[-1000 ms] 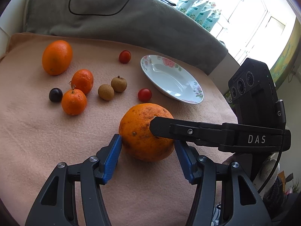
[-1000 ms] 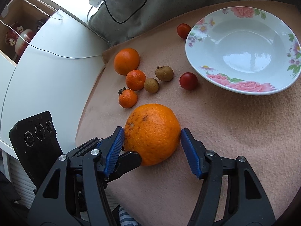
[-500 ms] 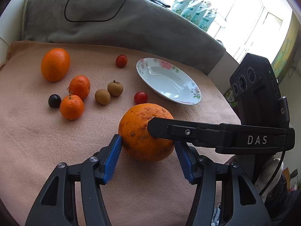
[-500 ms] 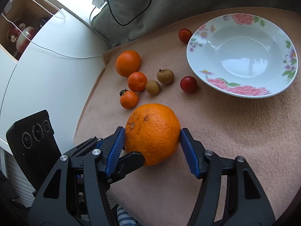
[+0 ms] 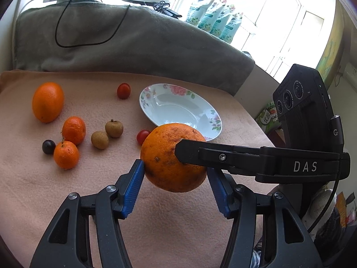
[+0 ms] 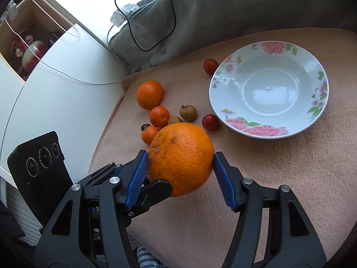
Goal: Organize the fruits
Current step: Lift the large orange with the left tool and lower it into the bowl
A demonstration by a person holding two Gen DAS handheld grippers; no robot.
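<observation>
A large speckled orange (image 5: 165,156) (image 6: 180,156) hangs just above the peach cloth, pinched from two sides at once. My left gripper (image 5: 175,172) is shut on it, blue pads pressing on both flanks. My right gripper (image 6: 180,163) is shut on the same orange; in the left wrist view its black finger (image 5: 200,154) crosses the fruit from the right. In the right wrist view the left gripper's finger (image 6: 156,187) reaches under the orange. Beyond the orange sits an empty flowered plate (image 5: 178,111) (image 6: 267,89).
On the cloth to the left lie an oval orange (image 5: 48,101), two mandarins (image 5: 74,130), a dark small fruit (image 5: 48,146), two brown longans (image 5: 114,128) and two cherry tomatoes (image 5: 123,91). A grey blanket (image 5: 133,40) with a black cable lines the back edge.
Both grippers have risen together with the large orange still held between them. It has come up off the cloth and now overlaps the plate's near rim in the left wrist view.
</observation>
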